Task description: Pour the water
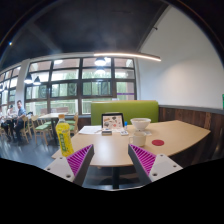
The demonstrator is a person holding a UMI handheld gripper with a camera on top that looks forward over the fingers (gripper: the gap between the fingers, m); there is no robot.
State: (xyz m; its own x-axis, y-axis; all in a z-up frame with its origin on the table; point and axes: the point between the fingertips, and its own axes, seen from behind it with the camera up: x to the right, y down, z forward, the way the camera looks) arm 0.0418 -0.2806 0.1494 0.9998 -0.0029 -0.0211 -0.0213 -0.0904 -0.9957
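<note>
With the fingers (111,160) held apart and empty, bottle (64,137) and bowl (140,125) are left untouched on the worktop (180,135); pouring is judged not yet begun.

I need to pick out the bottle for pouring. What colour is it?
The bottle is yellow, standing on the table beyond the open gripper; gripper view shows it.

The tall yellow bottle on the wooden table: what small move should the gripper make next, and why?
Probably ease forward and left toward the tall yellow bottle. The open gripper holds nothing, and the bottle stands beyond its left finger, short of the white bowl.
</note>
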